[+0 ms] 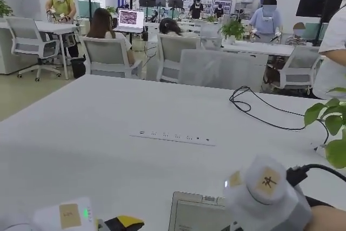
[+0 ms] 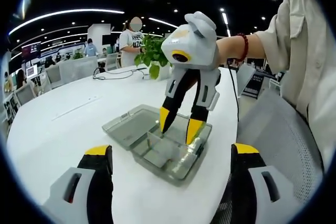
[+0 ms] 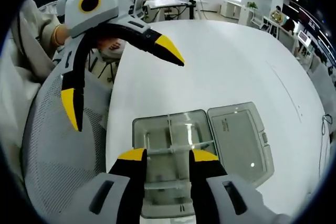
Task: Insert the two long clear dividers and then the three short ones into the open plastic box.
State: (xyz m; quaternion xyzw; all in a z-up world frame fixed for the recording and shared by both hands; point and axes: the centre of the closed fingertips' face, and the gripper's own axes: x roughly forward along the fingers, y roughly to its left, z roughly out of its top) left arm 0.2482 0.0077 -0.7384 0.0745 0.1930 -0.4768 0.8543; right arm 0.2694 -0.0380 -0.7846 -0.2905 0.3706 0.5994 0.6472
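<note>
**right gripper view.** the open clear plastic box (image 3: 137,129) sits on the white tabletop (image 3: 236,51). its flat clear lid (image 3: 239,140) lies open just beside the tray. inside the tray a clear upright divider strip (image 3: 168,127) runs away from the camera. a clear cross strip (image 3: 184,148) meets it at a right angle. the black, yellow-tipped right gripper (image 3: 167,155) points down into the box. its jaws are partly apart and the cross strip lies between the tips; whether they pinch it cannot be told. the white-bodied left gripper (image 3: 119,80) hangs above and to one side, apart from the box, toward the table edge. its jaws are spread wide with nothing between them.

**left gripper view.** the right gripper's tips reach down inside the tray. a wrist with a red bead bracelet (image 2: 243,48) and a beige sleeve (image 2: 294,51) carry that gripper. a grey mesh chair back (image 2: 273,129) stands beside the table. a leafy green potted plant (image 2: 149,51) stands further back on the tabletop.

**head view.** a thin black cable (image 1: 259,109) loops across the tabletop. a flush white socket strip (image 1: 173,135) lies near the table's middle.
</note>
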